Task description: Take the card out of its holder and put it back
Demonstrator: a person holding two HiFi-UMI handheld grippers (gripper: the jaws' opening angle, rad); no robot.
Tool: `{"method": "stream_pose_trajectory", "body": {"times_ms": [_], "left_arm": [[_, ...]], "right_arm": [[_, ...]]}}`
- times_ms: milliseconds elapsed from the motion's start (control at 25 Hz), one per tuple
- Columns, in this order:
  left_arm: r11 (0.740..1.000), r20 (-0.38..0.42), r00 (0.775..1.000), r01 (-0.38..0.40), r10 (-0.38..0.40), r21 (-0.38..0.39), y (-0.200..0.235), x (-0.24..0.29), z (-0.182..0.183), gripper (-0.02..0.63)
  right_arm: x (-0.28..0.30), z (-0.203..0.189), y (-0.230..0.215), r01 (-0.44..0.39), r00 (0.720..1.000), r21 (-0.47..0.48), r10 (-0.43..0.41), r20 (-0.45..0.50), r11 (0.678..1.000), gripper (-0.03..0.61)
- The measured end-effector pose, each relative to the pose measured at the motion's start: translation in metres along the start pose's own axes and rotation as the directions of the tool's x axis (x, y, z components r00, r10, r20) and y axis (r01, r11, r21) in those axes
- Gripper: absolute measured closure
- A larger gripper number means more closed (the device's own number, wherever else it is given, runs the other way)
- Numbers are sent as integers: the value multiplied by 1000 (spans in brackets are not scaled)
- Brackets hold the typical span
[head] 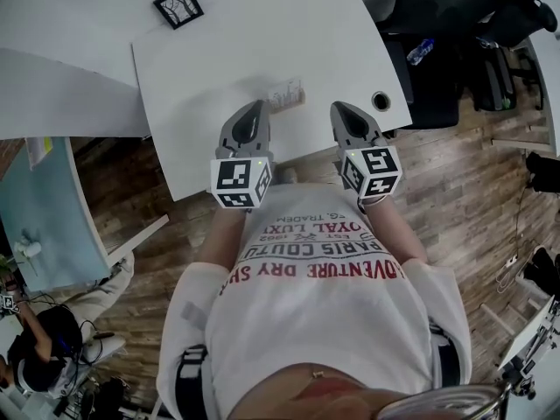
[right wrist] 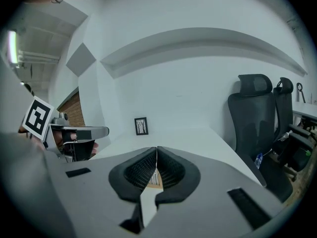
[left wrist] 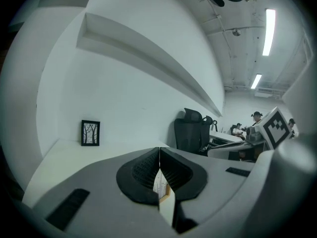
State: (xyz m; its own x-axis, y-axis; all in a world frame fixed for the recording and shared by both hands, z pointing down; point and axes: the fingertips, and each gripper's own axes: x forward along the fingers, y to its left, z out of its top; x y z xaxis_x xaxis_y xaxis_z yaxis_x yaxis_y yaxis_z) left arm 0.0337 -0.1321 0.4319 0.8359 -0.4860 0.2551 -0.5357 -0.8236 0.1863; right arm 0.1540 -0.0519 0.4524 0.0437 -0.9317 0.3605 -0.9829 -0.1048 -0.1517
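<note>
I have both grippers held out at the near edge of the white counter (head: 262, 42), side by side with a gap between them.

The left gripper (head: 256, 105) has its fingers (left wrist: 141, 172) clenched. In the left gripper view the two dark pads meet along a thin line at the tips, with nothing between them. The right gripper (head: 341, 108) is the same: its fingers (right wrist: 171, 170) are pressed together and empty in the right gripper view.

The card (head: 285, 91) stands upright in its holder (head: 293, 105) on the counter, close to the front edge. It sits between the two grippers and just beyond their tips, and neither gripper touches it. In each gripper view I catch it through the small opening below the closed tips, as a pale card with fine print on a wood-coloured base.

A small black frame (head: 178, 5) stands at the counter's far left corner. A round hole (head: 381, 101) is cut in the top to the right of the right gripper. Past the counter's right edge stands a black chair (head: 455, 7), with a bottle (head: 420, 51) by it.
</note>
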Motion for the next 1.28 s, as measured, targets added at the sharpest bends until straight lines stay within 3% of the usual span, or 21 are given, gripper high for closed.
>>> {"method": "stream_pose_trajectory", "body": {"times_ms": [440, 600, 720, 880, 1040, 1120, 1200, 1280], "left_arm": [[991, -6, 992, -128, 128, -29, 26, 16, 1, 589], [979, -18, 980, -199, 199, -46, 34, 24, -2, 589], [960, -9, 962, -273, 273, -63, 43, 28, -4, 589], [944, -32, 947, -320, 318, -86, 46, 39, -8, 589], [931, -47, 937, -350, 347, -102, 45, 45, -12, 589], [925, -63, 930, -366, 361, -105, 47, 45, -17, 589], [916, -79, 922, -387, 380, -110, 53, 44, -22, 589], [906, -90, 913, -407, 398, -119, 59, 42, -26, 589]], "right_arm": [[51, 21, -3, -178, 984, -82, 178, -14, 981, 552], [73, 21, -6, -279, 960, -92, 276, -52, 956, 552], [85, 25, -5, -374, 927, -115, 370, -59, 920, 552], [99, 26, -4, -509, 860, -113, 500, -100, 853, 552], [105, 15, 2, -641, 765, -89, 624, -162, 762, 551], [106, 10, 10, -713, 699, -108, 690, -187, 693, 551], [105, 5, 21, -781, 625, -159, 751, -216, 604, 547], [106, -2, 32, -828, 561, -216, 782, -273, 518, 412]]}}
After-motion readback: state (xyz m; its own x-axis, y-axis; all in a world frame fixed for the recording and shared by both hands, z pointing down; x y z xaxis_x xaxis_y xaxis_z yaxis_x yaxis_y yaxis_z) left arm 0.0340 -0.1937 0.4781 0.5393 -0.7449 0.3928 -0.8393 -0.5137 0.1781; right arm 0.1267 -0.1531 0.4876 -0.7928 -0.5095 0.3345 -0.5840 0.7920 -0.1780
